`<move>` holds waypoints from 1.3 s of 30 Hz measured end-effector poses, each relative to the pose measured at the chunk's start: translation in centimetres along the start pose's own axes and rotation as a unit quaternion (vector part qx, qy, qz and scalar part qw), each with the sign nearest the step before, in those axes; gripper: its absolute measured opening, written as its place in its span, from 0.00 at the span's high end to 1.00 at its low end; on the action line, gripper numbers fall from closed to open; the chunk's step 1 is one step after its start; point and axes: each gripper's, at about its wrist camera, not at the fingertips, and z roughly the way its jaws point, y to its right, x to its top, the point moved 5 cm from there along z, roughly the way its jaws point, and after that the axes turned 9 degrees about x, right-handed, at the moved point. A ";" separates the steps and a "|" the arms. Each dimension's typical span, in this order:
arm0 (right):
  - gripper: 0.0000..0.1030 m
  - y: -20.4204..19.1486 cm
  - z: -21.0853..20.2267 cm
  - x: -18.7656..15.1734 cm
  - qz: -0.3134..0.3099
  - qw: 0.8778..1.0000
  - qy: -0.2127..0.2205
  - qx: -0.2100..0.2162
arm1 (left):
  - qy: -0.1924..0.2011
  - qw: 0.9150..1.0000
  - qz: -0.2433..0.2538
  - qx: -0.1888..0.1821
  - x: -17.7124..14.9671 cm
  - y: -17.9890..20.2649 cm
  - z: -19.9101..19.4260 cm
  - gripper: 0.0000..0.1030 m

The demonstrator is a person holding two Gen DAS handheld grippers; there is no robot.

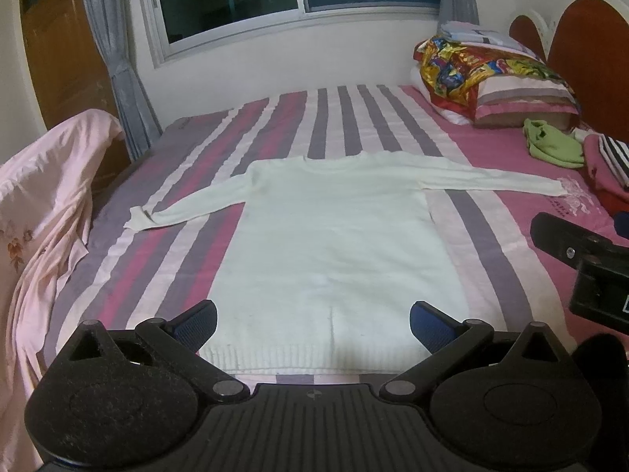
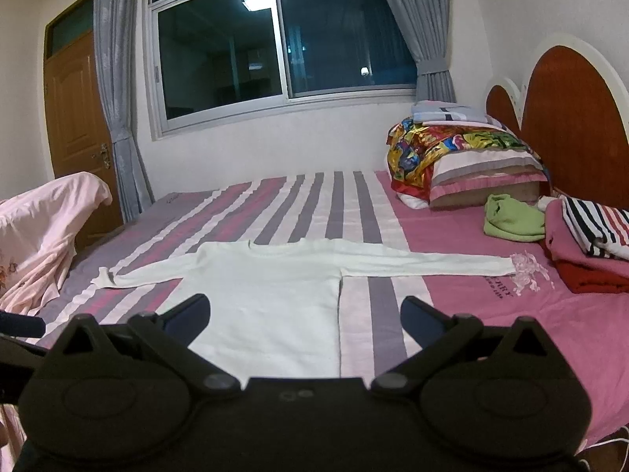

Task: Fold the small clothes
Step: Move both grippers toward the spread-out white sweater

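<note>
A white long-sleeved sweater [image 1: 334,244] lies flat on the striped bed [image 1: 491,275], hem toward me, both sleeves spread out sideways. My left gripper [image 1: 313,324] hovers open above the hem, nothing between its blue-padded fingers [image 1: 196,324]. In the right wrist view the same sweater [image 2: 267,295] lies ahead and a little left. My right gripper [image 2: 303,316] is open above the sweater's right edge and holds nothing. The right gripper's black body [image 1: 589,271] shows at the right edge of the left wrist view.
A pink cloth [image 1: 43,212] drapes over something at the bed's left side. At the right lie a green garment [image 2: 513,218], a pile of striped, pink and red clothes [image 2: 589,244], and stacked pillows and a colourful quilt [image 2: 452,157] by the headboard [image 2: 570,118]. A window [image 2: 275,39] is behind.
</note>
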 end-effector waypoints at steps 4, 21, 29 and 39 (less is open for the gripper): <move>0.00 -0.2 0.1 0.1 0.002 1.000 0.000 0.000 | -0.002 1.000 0.000 -0.002 -0.1 0.1 0.2 0.00; 0.00 -0.1 0.1 -0.2 -0.001 1.000 -0.001 -0.003 | -0.013 1.000 -0.010 -0.013 0.1 0.0 0.8 0.00; 0.00 -0.2 0.3 -0.2 -0.006 1.000 -0.004 -0.008 | -0.014 1.000 -0.015 -0.016 0.0 0.0 0.8 0.00; 0.00 -0.1 0.6 -0.5 0.000 1.000 -0.001 -0.006 | -0.009 1.000 -0.015 -0.016 0.0 0.1 1.5 0.00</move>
